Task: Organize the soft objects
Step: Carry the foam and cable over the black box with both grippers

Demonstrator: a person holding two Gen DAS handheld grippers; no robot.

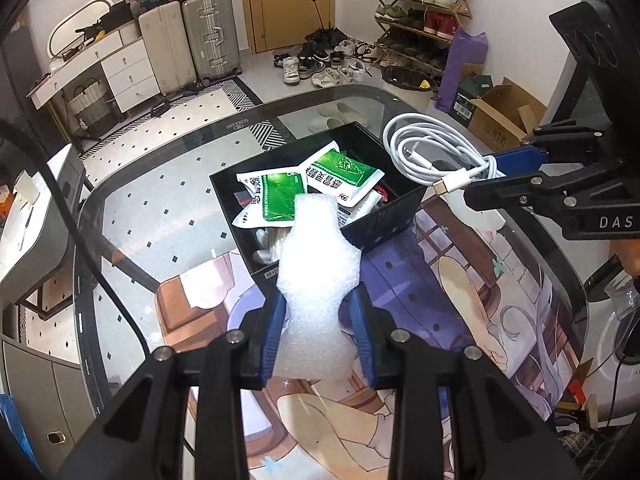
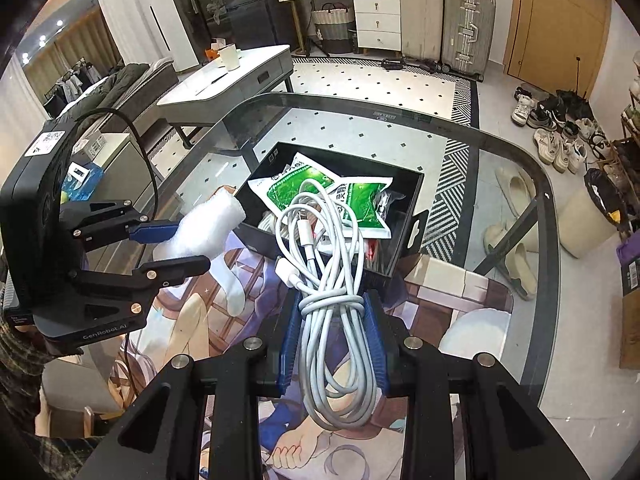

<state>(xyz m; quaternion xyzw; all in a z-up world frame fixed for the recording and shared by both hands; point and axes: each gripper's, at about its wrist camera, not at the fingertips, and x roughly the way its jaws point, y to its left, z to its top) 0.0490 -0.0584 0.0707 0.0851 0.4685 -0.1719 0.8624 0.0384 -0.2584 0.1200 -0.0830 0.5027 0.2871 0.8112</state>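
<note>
So in the left wrist cam we've got the left gripper (image 1: 318, 334) clamped on a piece of white foam (image 1: 314, 276), blue pads squeezing it on both sides, w/ the top end of the foam poking up toward 12 o'clock over the near edge of the black box (image 1: 386, 222). The box sits on the glass table (image 1: 168, 208), partly on a printed anime mat (image 1: 440, 300), and inside it we can see two green-and-white packets (image 1: 308, 188) plus some other bits underneath that we can't make out. At about 2 o'clock in that same view the right gripper (image 1: 486, 178) is holding a coiled white cable (image 1: 430, 150), the loop hanging over the box's far right corner. From the right wrist cam, the right gripper (image 2: 332, 334) has its jaws closed on the cable bundle (image 2: 330, 276), connectors dangling above the box (image 2: 404, 240) and packets (image 2: 320, 194). The left gripper (image 2: 182, 242) w/ the foam (image 2: 204, 226) shows at 9 o'clock, just beside the box's left side. Table (image 2: 516, 152) edge curves round behind, shoes on the floor beyond.
</note>
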